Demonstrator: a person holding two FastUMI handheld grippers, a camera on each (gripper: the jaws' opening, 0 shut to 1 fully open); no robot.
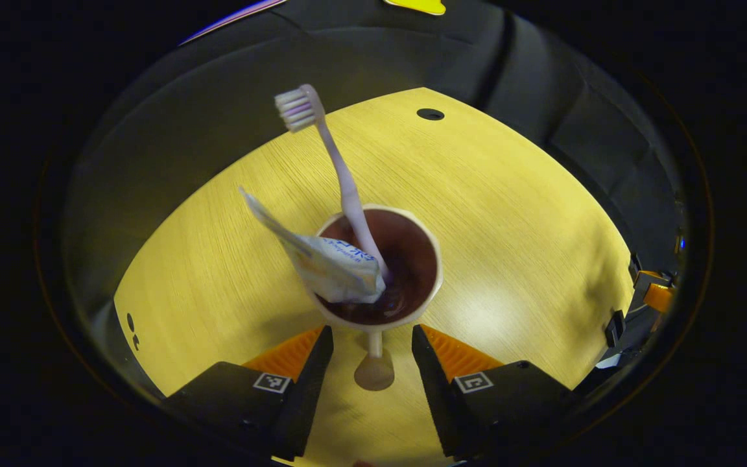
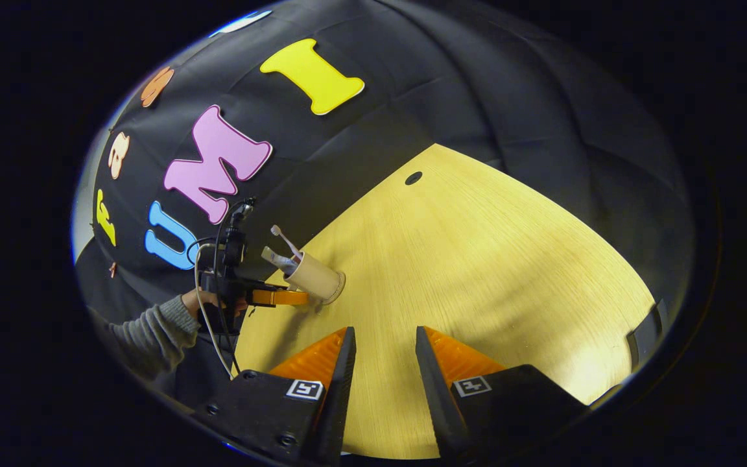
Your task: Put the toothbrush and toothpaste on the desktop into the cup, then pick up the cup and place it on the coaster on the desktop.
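Observation:
A pale cup (image 1: 423,293) with a dark inside stands on the yellow wooden desktop (image 1: 516,214). In it lean a pale toothbrush (image 1: 341,175), bristles up, and a white toothpaste tube (image 1: 328,263). My left gripper (image 1: 372,337) is open, with a finger on each side of the cup's handle (image 1: 374,370) and a gap to it on both sides. In the right gripper view the cup (image 2: 312,275) sits far left on a thin pale disc (image 2: 337,287) that looks like the coaster. The left gripper (image 2: 270,297) is beside it. My right gripper (image 2: 384,332) is open over bare desktop.
A round cable hole (image 1: 430,114) is in the desktop near its far edge. The black booth wall runs behind the desk. A hand in a grey sleeve (image 2: 153,327) holds the left gripper. Part of the right gripper (image 1: 652,295) shows at the desk's right edge.

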